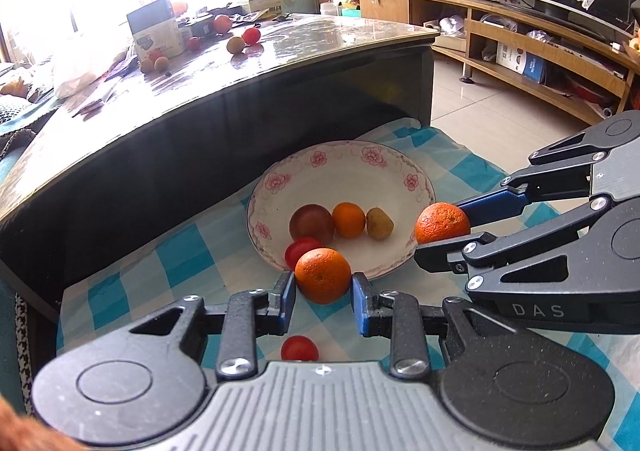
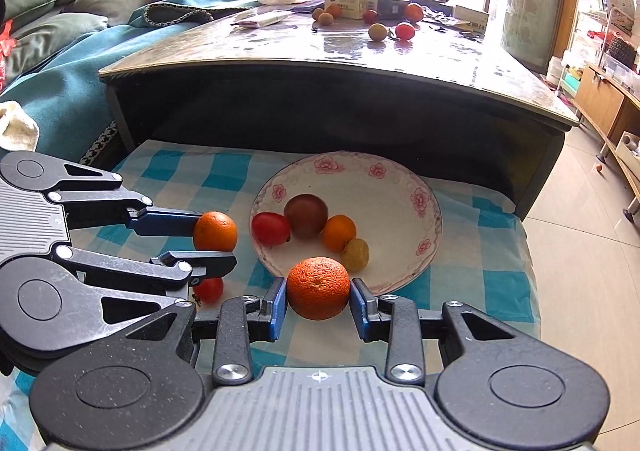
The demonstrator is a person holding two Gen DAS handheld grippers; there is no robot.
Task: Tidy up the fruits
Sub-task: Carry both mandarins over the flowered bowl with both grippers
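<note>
My left tongs (image 1: 323,285) are clamped on one orange (image 1: 322,275) just at the near rim of the flowered plate (image 1: 280,171), and my right tongs (image 2: 319,298) grip a second orange (image 2: 318,287) beside that rim. The plate holds a dark plum (image 1: 311,223), small orange, tomato and brownish fruit on the blue checked cloth (image 1: 192,251)

Plate (image 1: 320,171): white, pink flower motifs round the rim
Cloth (image 1: 180,259): blue-and-white check
Oranges (image 1: 322,275) (image 2: 318,288): deep orange, pitted
Small orange fruit (image 1: 349,219): lighter orange
Round fruit (image 1: 311,223): dark reddish brown
Tomato (image 1: 299,347): red
Gripper pads (image 1: 362,301): blue on black frames
</note>
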